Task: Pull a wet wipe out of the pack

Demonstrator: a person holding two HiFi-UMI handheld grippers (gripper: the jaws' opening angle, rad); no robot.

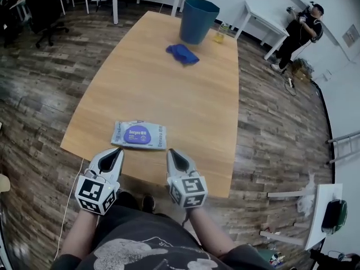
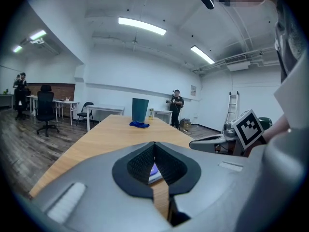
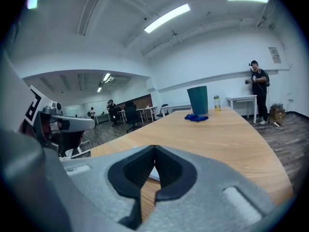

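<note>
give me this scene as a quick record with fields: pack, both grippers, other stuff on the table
pack: wipes pack flat near the table's near edge, no wipe out
left gripper: shut, empty, just short of the pack
right gripper: shut, empty, just short of the pack
far end: bin, blue cloth, bottle
stage: pull not yet begun

The room is lit brightly and evenly from above by long ceiling lamps, which are blown out to plain white strips in both gripper views. Only faint, soft shadows are cast on the counter. Straight lines are bent strongly toward the edges of all three views. The corners of the gripper views are cut off in black, and their nearest foreground is rendered soft.
</note>
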